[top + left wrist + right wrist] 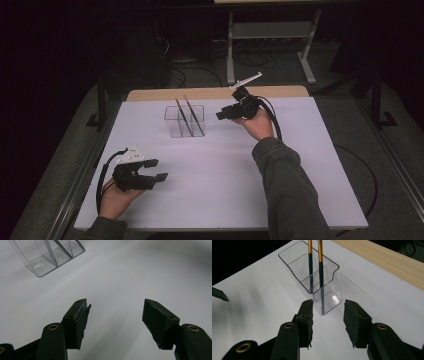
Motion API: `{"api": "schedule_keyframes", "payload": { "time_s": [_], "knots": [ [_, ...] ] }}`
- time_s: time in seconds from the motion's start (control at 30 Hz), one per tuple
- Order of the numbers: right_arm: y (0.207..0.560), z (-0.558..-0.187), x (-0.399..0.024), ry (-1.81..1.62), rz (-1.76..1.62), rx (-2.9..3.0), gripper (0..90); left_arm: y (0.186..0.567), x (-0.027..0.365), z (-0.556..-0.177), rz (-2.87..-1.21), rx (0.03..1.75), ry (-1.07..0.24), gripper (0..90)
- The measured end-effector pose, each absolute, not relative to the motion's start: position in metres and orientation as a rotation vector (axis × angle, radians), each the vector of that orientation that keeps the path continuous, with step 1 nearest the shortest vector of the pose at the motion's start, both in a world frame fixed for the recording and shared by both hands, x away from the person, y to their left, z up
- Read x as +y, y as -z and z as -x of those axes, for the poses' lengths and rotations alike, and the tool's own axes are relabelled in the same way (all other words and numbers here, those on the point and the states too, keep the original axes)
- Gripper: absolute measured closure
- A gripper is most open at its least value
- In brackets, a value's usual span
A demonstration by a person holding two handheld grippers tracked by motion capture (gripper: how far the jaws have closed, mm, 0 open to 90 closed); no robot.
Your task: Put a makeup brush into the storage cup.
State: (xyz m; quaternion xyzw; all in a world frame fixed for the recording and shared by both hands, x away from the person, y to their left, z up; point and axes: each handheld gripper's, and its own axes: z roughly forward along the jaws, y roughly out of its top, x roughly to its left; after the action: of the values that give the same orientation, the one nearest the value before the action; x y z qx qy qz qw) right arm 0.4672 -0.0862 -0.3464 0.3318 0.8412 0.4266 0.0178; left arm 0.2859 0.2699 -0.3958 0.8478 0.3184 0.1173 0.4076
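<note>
Holds nothing in the right gripper [220,114], jaws spread partway and aimed at the near end of the clear holder [184,121], close to it but not touching. Keeps the left gripper [159,170] well apart from all that, low over the front left of the white table [300,175], jaws spread wide and likewise empty. Finds the two brushes [187,116] standing in the holder toward the far middle of the table, leaning back toward the wooden strip [215,93], gold upper shafts poking above the rim, close side by side; cannot tell for certain which compartments. Risks, judging from here: tipping or shoving the holder, probably light, narrow and made top-heavy by the leaning brushes, with nothing steadying it; likely cause, a jaw catching the rim or wall on the way in. Risks also pinching both brushes together instead of one, given so little room between the shafts and jaws wide enough to straddle the pair. Could drag the holder up with a brush if lifting along the lean rather than straight out, through jamming the tip against a divider. Might misjudge the clear walls altogether, hard to read against the white surface, and close on plastic rather than shaft
</note>
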Motion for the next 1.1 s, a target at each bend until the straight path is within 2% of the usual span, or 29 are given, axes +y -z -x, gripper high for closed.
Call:
{"api": "schedule_keyframes", "payload": {
  "time_s": [1.1],
  "knots": [
    [0.355, -0.441, -0.124, -1.382, -1.065, 2.560, 52.4, 0.397, 0.267, -0.287, -2.147, 0.798, -0.289, 35.7]
  ]
}}
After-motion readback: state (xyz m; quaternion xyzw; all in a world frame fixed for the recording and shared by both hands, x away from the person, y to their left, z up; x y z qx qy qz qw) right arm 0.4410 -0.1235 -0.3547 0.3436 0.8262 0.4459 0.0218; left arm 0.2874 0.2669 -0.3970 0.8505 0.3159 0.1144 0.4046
